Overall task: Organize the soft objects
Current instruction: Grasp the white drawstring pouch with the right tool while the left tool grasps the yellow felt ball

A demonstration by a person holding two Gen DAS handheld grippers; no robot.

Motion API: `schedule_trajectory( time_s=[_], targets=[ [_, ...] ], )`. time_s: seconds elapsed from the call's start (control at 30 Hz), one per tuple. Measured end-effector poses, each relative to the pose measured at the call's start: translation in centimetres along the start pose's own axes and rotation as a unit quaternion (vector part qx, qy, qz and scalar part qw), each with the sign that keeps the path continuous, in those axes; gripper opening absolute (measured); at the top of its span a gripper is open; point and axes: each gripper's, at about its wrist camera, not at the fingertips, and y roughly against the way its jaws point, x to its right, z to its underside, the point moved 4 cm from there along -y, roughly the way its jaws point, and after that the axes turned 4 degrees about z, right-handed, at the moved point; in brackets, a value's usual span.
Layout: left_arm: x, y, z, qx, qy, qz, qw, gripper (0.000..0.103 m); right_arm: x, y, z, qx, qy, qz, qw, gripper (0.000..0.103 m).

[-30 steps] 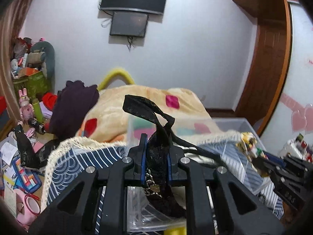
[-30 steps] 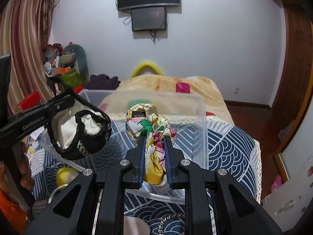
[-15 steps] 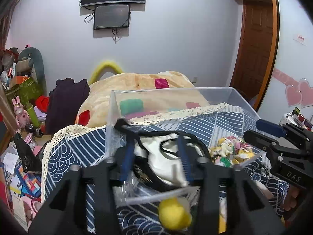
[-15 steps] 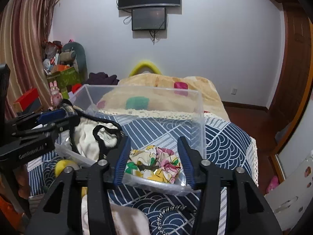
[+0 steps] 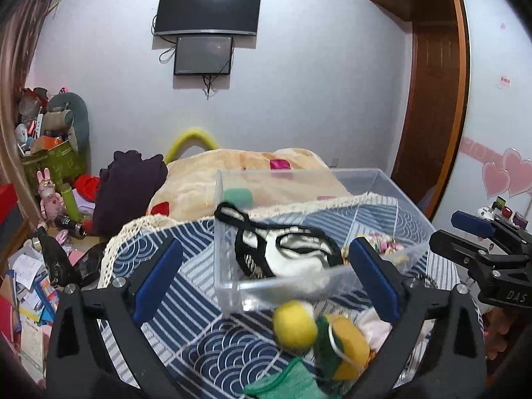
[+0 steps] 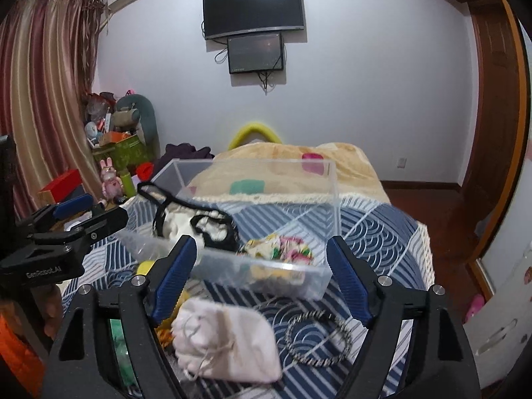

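Soft objects lie in and around a clear plastic box [image 5: 229, 259] that stands on a bed covered by a blue-and-white patterned bedspread [image 5: 186, 316]. Left to right in the left wrist view: the left hand-held gripper [image 5: 266, 279] is released, its blue-padded fingers [image 5: 156, 279] spread wide with nothing between them, framing the near wall of the box. Inside the box, toward its left end, rests a black-and-white cloth item with black straps [image 5: 289, 256], one strap draped over the left wall. Further right in the box lies a floral scrunchie [image 5: 382, 241], partly hidden by the right finger. In front of the box, on the bedspread, sit a yellow pompom [image 5: 294, 324], a yellow-and-green knitted item [image 5: 342, 342] touching it, and a green cloth piece [image 5: 282, 385] at the lower edge. At the far right the right hand-held gripper [image 5: 478, 242] enters the view.

In the right wrist view, the left hand-held gripper [image 6: 66, 229] appears at the left edge. The right hand-held gripper [image 6: 262, 276] is likewise released, fingers apart and empty, just in front of the box [image 6: 332, 193]. The black-and-white item [image 6: 189, 222] lies in the left half of the box and the scrunchie [image 6: 282, 247] in the right half, apart from it. Between the fingers, outside the box, a white drawstring pouch [image 6: 226, 345] lies beside a black-and-white striped hair band [image 6: 319, 339].
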Motion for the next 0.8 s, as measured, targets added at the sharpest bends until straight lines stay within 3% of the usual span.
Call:
schedule_trajectory(
  time_s=[0.33,0.63,0.73,0.8],
  targets=[
    [-0.8,-0.4,3.9,-0.034,-0.002,-0.007,0.9994,0.101,-1.0,-1.0,3.8,-0.035,0.013,0.004,0.999,0.081],
    [-2.4,-2.1,6.1,-0.073,0.033,0.007,0.9968,0.101,-1.2,-2.4,5.9,-0.07,0.014,-0.004,0.997,0.081],
    [-1.6,-2.9,6.5,-0.084,0.027,0.019,0.996,0.096,-1.1,-2.8,6.4,-0.077,0.008,-0.014,0.997,0.081],
    [-0.8,-3.6,6.7,-0.098,0.019,0.029,0.9946,0.084,-1.1,-3.0,6.4,-0.08,0.006,-0.018,0.997,0.077]
  ],
)
